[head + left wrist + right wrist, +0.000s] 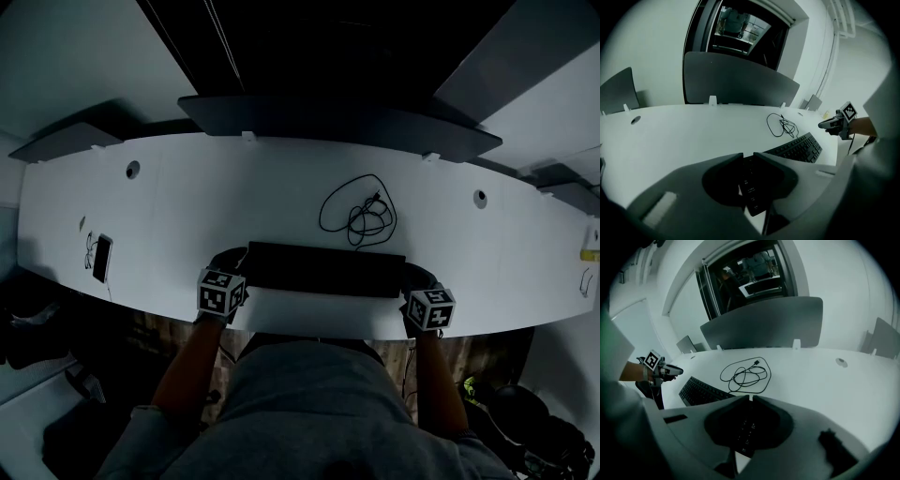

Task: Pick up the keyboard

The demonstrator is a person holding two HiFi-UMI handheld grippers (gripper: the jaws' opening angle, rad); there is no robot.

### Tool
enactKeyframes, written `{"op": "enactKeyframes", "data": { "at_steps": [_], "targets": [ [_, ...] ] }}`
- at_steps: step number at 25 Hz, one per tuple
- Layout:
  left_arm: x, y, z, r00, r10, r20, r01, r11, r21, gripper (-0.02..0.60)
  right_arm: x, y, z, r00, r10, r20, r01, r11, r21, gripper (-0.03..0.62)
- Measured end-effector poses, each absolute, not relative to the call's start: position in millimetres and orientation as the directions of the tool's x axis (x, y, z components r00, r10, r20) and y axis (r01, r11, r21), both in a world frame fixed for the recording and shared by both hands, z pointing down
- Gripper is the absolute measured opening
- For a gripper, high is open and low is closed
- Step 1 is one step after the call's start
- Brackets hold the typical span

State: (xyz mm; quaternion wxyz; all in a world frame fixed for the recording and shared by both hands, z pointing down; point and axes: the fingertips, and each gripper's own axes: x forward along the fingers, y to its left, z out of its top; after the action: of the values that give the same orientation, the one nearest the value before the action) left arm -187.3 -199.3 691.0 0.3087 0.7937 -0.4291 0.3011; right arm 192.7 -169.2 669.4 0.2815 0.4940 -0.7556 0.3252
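My left tongs (748, 154) stand a narrow crack apart and pinch nothing. Through the hollow behind their tips I see the left end of the keyboard (323, 269) just beneath. My right tongs (750, 397) are closed tip to tip and empty, over the keyboard's other end. The keyboard lies flat on the white surface (234, 192) between both tongs. Ahead of them, past the keyboard, lies a coiled black cable (361, 214).

Entry, operator: you are wearing a grey top (319, 394), its sleeves (131, 441) ending near the elbows (forearms bare). You are carrying a dark left gripper (232, 262) and right gripper (413, 275), each bearing a white cube (221, 292) with black square markers.
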Motion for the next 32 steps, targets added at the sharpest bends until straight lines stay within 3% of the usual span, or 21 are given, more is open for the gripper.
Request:
{"op": "enactKeyframes", "data": {
  "at_steps": [1,3,14,32],
  "targets": [
    [-188,-200,697,0.448,-0.483,0.752,-0.868,-0.438,0.235,0.081,194,-170,673,-0.349,-0.556,0.754,-0.931,0.294,-0.214,0.014],
    [-188,-201,707,0.441,-0.463,0.769,-0.87,-0.43,0.24,0.103,196,-170,681,-0.345,-0.538,0.769,-0.934,0.282,-0.221,0.1],
    [-189,-209,733,0.439,-0.393,0.808,-0.878,-0.377,0.294,0.167,214,-167,721,-0.342,-0.45,0.825,-0.939,0.189,-0.286,0.187],
    [-173,-212,755,0.511,-0.264,0.818,-0.853,-0.272,0.445,0.239,211,-181,750,-0.396,-0.357,0.846,-0.916,0.091,-0.39,0.25]
  ]
}}
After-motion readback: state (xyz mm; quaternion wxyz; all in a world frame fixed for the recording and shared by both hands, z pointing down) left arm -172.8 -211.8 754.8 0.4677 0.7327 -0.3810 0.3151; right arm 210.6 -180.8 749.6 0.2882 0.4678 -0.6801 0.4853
